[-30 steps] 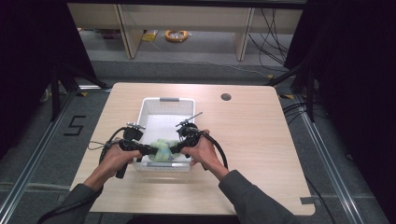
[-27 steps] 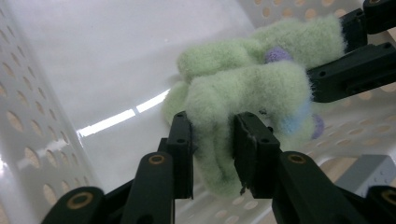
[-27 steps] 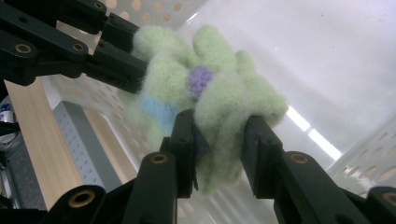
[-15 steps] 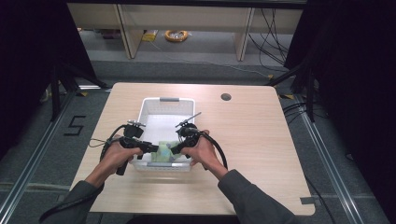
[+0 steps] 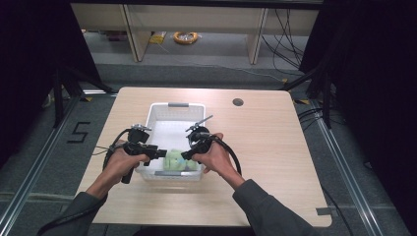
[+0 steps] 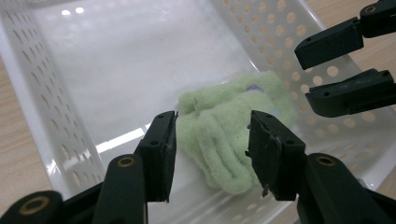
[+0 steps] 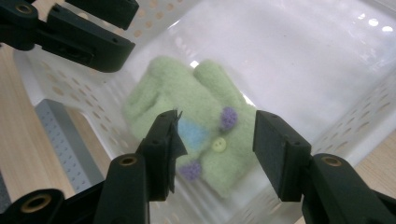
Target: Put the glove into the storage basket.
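Overhead light falls evenly on the wooden table [image 5: 275,147], which is bright, while the room to its left and right is nearly black. Shadows under the forearms are soft and short. In the left gripper view the white basket [image 6: 93,70] is washed out, with small glare spots at its far end and a bright streak on its floor. In the right gripper view the green mitten [image 7: 196,126] is slightly blurred, and the near black jaws look soft. All pictures are low in detail.
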Tool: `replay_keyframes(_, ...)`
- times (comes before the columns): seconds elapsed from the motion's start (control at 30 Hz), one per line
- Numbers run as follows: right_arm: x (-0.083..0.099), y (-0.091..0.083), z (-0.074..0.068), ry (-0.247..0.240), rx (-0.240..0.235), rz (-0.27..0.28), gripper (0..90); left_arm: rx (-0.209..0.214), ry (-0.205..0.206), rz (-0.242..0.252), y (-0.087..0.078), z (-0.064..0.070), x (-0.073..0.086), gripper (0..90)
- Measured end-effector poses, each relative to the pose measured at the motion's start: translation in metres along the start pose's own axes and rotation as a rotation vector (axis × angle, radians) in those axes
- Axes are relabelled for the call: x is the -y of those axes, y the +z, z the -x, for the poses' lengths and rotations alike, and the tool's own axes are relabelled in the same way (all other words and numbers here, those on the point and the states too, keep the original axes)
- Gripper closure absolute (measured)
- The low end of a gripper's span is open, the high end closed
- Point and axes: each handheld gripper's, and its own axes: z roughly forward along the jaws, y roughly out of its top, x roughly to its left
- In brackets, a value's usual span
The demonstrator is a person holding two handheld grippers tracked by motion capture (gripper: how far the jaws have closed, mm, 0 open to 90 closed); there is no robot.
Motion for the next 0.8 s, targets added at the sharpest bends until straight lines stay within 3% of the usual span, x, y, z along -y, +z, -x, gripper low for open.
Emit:
replay_keyframes(0.1, 0.0, -0.001, 0.001, -0.03, -0.012, 0.021, 51.0, 0.009, -0.004, 0.013, 0.0, 0.0, 0.001, 50.4)
replay_keyframes(0.27, 0.001, -0.007, 0.001, -0.035, -0.031, 0.04, 50.6, 0.008, -0.01, 0.013, -0.004, 0.001, 0.0, 47.2)
replay_keyframes(0.3, 0.002, -0.008, 0.001, -0.016, -0.028, 0.028, 50.7, 0.018, -0.022, 0.027, -0.005, 0.001, 0.0, 47.2)
replay_keyframes(0.43, 0.003, -0.013, 0.003, -0.044, -0.056, 0.047, 50.0, 0.026, -0.018, 0.032, -0.007, 0.004, 0.001, 43.9)
replay_keyframes(0.5, 0.006, -0.019, 0.003, -0.004, -0.039, 0.048, 48.1, 0.027, -0.018, 0.027, -0.009, 0.009, 0.003, 41.2)
replay_keyframes(0.6, 0.007, -0.02, 0.006, -0.046, -0.057, 0.081, 47.5, 0.039, -0.031, 0.039, -0.009, 0.013, 0.005, 39.2)
replay_keyframes(0.8, 0.016, -0.033, 0.004, -0.037, -0.082, 0.12, 44.7, 0.074, -0.014, 0.052, -0.014, 0.029, 0.007, 33.5)
